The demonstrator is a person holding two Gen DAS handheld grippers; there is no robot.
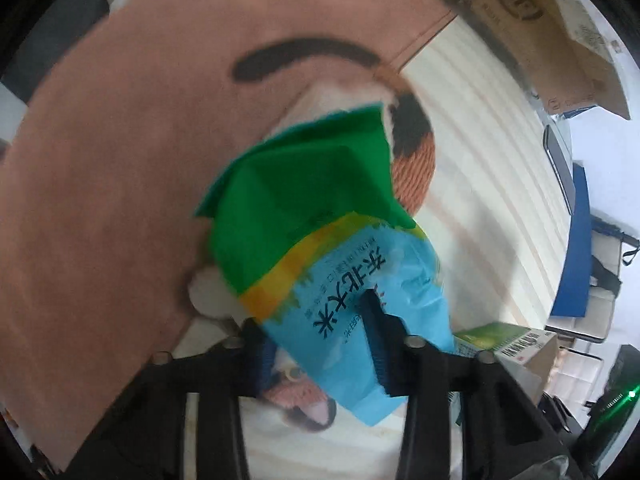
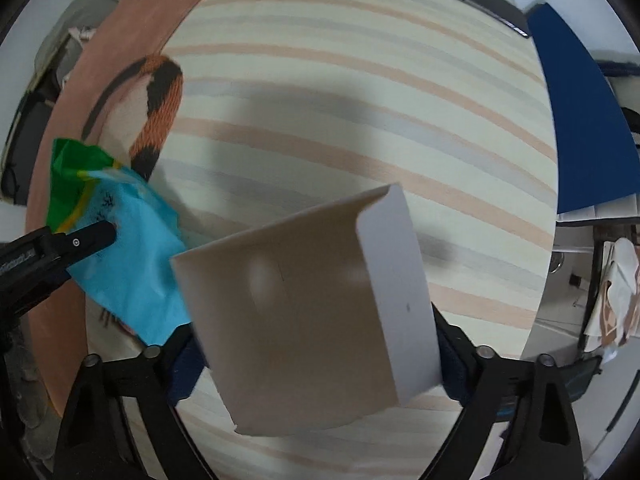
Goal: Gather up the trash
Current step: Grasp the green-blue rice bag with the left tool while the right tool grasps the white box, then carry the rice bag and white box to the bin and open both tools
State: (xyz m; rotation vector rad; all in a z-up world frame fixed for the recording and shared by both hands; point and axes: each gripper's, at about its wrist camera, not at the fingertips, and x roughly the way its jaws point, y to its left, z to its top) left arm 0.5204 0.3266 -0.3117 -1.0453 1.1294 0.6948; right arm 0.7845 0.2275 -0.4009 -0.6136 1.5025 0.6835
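Left wrist view: a green-and-blue wrapper (image 1: 320, 248) is clamped by the left gripper (image 1: 316, 344) above a striped mat (image 1: 480, 184), while a grey box (image 2: 312, 320) is grasped by the right gripper (image 2: 320, 364).

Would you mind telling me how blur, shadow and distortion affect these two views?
Left wrist view: motion blur softens the green and blue bag and carpet; printed characters stay readable. Right wrist view: the cardboard box is smeared, a broad soft shadow crosses the stripes, and fisheye bends them into arcs.
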